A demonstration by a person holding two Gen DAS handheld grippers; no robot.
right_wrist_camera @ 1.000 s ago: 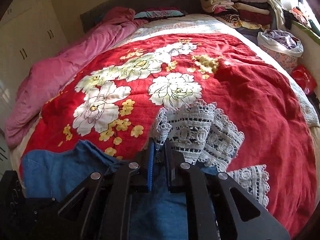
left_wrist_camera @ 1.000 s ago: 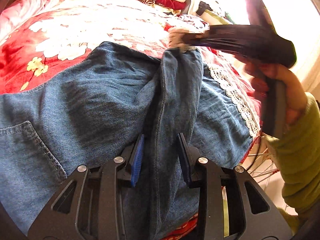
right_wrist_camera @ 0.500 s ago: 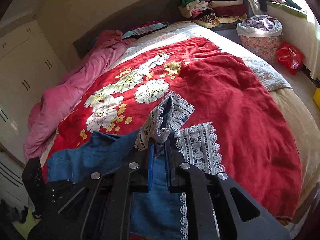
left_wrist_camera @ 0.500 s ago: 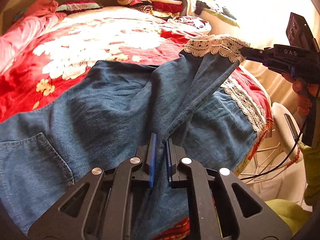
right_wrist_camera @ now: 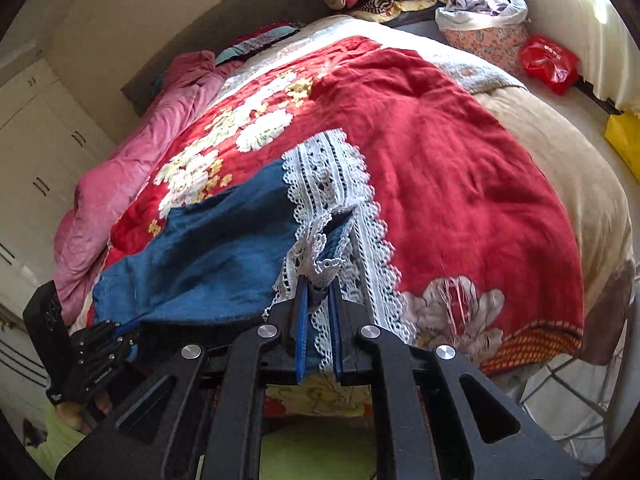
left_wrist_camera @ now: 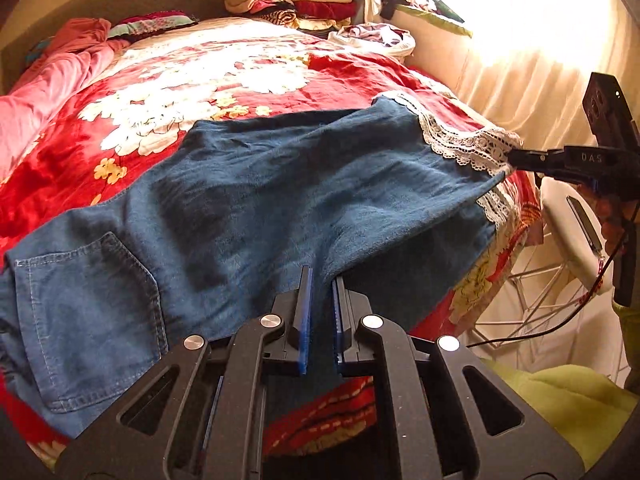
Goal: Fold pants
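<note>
Blue jeans (left_wrist_camera: 280, 184) with a white lace hem (left_wrist_camera: 460, 140) lie across a red floral bedspread (left_wrist_camera: 200, 80), back pocket (left_wrist_camera: 88, 312) at the left. My left gripper (left_wrist_camera: 322, 274) is shut on the near edge of the denim. At the right my right gripper (left_wrist_camera: 514, 157) pinches the lace hem and holds the upper leg stretched out. In the right wrist view, the right gripper (right_wrist_camera: 318, 280) is shut on the lace hem (right_wrist_camera: 328, 184), with the jeans (right_wrist_camera: 216, 256) running left to the left gripper (right_wrist_camera: 130, 326), which grips the denim edge.
A pink duvet (right_wrist_camera: 132, 184) lies along the bed's far side. Folded clothes (left_wrist_camera: 288, 4) are stacked by the headboard, beside a full laundry basket (right_wrist_camera: 484, 28) and a red bag (right_wrist_camera: 550, 62). A white wire rack (left_wrist_camera: 560, 248) stands at the bed's near corner. A wardrobe (right_wrist_camera: 36, 148) is at the left.
My left gripper closed on the denim edge. My right gripper carried the lace hem out to the right, pulling the bunched leg flat and taut over the jeans.
</note>
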